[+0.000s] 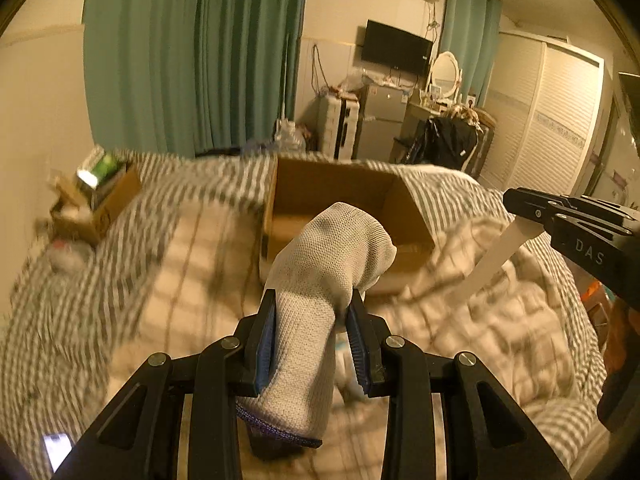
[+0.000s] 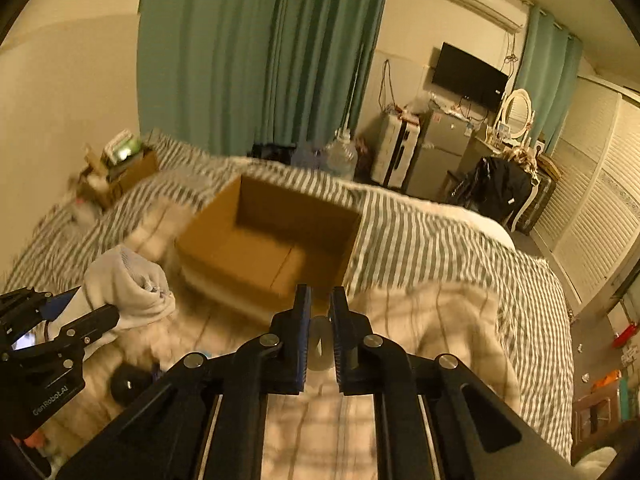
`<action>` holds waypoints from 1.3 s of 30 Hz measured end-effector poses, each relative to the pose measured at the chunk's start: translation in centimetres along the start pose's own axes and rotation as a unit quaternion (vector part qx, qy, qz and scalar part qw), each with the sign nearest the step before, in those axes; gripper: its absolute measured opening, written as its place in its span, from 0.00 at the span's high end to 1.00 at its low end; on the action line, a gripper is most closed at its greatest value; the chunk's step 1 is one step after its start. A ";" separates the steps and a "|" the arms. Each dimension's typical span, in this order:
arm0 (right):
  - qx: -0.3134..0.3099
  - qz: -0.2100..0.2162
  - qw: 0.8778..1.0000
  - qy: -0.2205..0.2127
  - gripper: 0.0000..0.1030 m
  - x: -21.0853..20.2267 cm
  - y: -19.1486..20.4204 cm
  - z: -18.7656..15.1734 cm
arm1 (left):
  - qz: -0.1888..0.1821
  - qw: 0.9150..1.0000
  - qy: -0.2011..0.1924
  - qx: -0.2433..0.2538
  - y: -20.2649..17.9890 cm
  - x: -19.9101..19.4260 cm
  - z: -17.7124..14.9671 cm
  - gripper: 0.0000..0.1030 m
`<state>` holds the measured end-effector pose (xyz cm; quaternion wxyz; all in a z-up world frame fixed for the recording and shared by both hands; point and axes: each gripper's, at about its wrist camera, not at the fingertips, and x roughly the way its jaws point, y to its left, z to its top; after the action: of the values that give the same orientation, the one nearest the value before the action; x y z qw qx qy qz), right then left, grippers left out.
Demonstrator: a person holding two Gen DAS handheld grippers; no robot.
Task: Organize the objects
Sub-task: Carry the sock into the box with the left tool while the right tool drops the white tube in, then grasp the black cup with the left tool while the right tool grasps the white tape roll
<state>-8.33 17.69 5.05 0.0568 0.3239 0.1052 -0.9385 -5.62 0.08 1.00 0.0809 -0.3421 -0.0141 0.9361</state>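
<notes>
**Sock held over the bed, flat strip in the other gripper**

On the far left of the bed, by the wall, a small cardboard box [image 1: 105, 200] stuffed with odds and ends sits on the striped blanket [image 1: 72, 320]. A lit phone [image 1: 58, 450] lies on the covers at the low left edge.

The left gripper [image 1: 312, 340] is raised above the bed and points forward toward the big open cardboard box [image 1: 344, 204]. Its jaws are clamped on a pale knitted sock [image 1: 320, 280]; the toe end rises up and flops over past the fingertips, while the dark-trimmed cuff hangs back between the arms of the tool. From the right wrist view the same sock [image 2: 128, 284] bunches up beside the box [image 2: 272, 240], near its left front corner but short of its opening. Whether the box holds anything I cannot tell.

Further right, the right gripper [image 2: 320, 328] is held level over the quilt [image 2: 432, 320], aimed at the near edge of the box. Its jaws stand nearly together, pinching a thin, flat, pale strip [image 1: 502, 256] that slants down toward the bedding in the left view. A round black thing [image 2: 128, 386] lies on the quilt below the left tool.

Beyond the bed hang green curtains [image 1: 192, 56], and a television [image 1: 396, 50] is mounted on the far wall.
</notes>
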 end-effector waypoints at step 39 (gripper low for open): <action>0.046 0.016 0.998 -0.029 0.13 3.5 -4.8 6.3 | 0.035 0.999 -0.001 -0.019 1.6 5.1 7.1 0.00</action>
<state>-15.68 20.79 8.44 0.0599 0.3002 0.0547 -0.9504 -14.25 -0.45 3.07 0.0417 -0.3430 -0.0202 0.9382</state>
